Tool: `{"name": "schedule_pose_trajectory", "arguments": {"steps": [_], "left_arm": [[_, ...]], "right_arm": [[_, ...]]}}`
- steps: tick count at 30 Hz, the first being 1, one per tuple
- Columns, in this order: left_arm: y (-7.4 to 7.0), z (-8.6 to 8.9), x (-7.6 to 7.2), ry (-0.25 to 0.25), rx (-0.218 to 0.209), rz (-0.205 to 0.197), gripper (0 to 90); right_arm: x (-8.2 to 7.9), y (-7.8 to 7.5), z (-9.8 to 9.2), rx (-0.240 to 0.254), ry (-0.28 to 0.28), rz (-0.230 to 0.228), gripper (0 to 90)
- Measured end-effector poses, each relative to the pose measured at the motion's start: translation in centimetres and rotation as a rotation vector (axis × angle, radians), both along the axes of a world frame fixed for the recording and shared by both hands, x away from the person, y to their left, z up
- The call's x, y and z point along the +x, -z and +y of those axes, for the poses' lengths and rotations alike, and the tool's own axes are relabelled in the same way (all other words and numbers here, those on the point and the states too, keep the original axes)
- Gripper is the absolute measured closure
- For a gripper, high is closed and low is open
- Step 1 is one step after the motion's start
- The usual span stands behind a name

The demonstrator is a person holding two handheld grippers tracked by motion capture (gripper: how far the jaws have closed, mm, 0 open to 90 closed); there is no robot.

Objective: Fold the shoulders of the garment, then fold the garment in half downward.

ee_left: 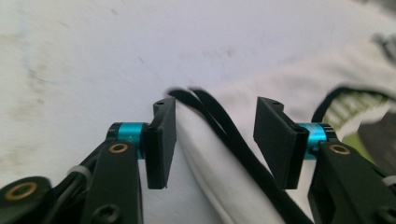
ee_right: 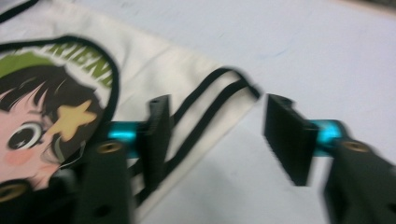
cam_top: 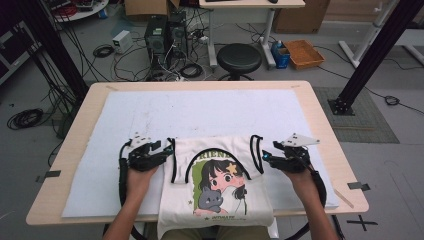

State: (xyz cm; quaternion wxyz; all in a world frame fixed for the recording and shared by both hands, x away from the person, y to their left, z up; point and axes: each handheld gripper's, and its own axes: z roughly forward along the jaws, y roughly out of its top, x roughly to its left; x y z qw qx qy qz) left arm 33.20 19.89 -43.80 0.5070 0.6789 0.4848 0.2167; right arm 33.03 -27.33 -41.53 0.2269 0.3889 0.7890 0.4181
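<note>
The surface (cam_top: 320, 117), a light wooden top, is covered over most of its area by a white mat (cam_top: 200, 112). A cream T-shirt (cam_top: 215, 200) with black trim is spread on the mat at the middle of the near edge, and its lower part is draped over that edge toward the person. A cartoon print of a dark-haired girl with a grey cat (cam_top: 220, 182) is borne on the front, under green lettering. The upper end of the shirt is folded, so that its black-edged corners are turned toward the two side edges of the surface.

The left gripper (cam_top: 159, 151) is held at the shirt's left corner. In the left gripper view, the folded white cloth and its black trim (ee_left: 219, 135) are seen between the two pads; the cloth lies against the left pad (ee_left: 161, 140), while a clear gap is left before the right pad, so the gripper is released and nothing is pinched.

The right gripper (cam_top: 269, 157) is held at the shirt's right corner. In the right gripper view, the pads are set wide apart: the black-trimmed corner (ee_right: 219, 100) lies on the mat between them, untouched by the far pad (ee_right: 289, 135), so this gripper is also released.
</note>
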Motion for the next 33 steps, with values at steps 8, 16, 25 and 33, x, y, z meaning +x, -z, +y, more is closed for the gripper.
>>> {"name": "schedule_pose_trajectory", "arguments": {"steps": [8,16,25,33], "left_arm": [[-0.5,2.6,-0.2,0.058,-0.140,-0.101,28.9],[-1.1,2.8,-0.4,0.157,-0.146,-0.136,25.5],[-0.9,2.6,-0.2,0.160,-0.110,-0.123,25.7],[-0.8,2.9,-0.2,0.123,-0.094,-0.110,25.8]], "right_arm": [[-0.4,-0.3,-3.5,0.062,0.092,-0.083,20.7],[-0.5,-0.4,-4.4,0.066,0.072,-0.086,20.7],[-0.3,0.3,-5.0,0.068,0.067,-0.061,20.7],[-0.1,0.6,-4.4,0.060,0.054,-0.040,20.7]]}}
